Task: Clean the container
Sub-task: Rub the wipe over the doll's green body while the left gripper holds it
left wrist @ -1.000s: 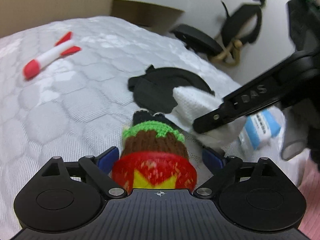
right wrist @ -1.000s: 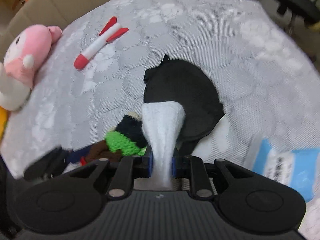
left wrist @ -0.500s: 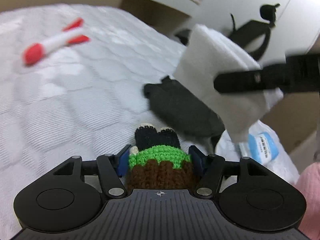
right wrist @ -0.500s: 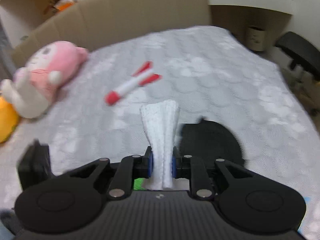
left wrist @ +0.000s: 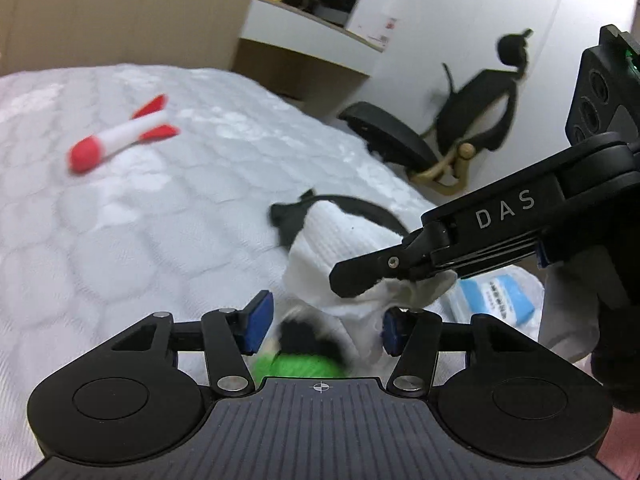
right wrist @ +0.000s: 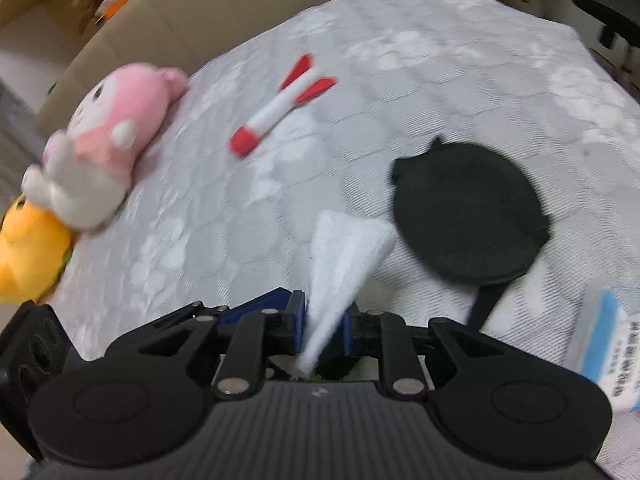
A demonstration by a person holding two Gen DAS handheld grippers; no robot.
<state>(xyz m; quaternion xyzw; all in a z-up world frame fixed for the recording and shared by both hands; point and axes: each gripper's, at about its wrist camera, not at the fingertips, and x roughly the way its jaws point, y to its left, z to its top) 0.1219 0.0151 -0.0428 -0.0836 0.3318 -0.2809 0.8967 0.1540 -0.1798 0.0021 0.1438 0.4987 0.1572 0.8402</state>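
My left gripper holds a knitted container with a green band and black top, low between its blue pads and blurred. My right gripper is shut on a folded white cloth. In the left wrist view the right gripper comes in from the right and presses the white cloth down onto the top of the container. In the right wrist view only a dark and green sliver of the container shows under the cloth.
All is over a white quilted bed. A red and white toy rocket lies far left. A flat black round pouch lies behind. A blue and white packet is at right. Pink and yellow plush toys lie at left.
The right gripper has brought the cloth down from mid-air onto the container's top. The container sits lower between the left fingers, which now stand wider apart.
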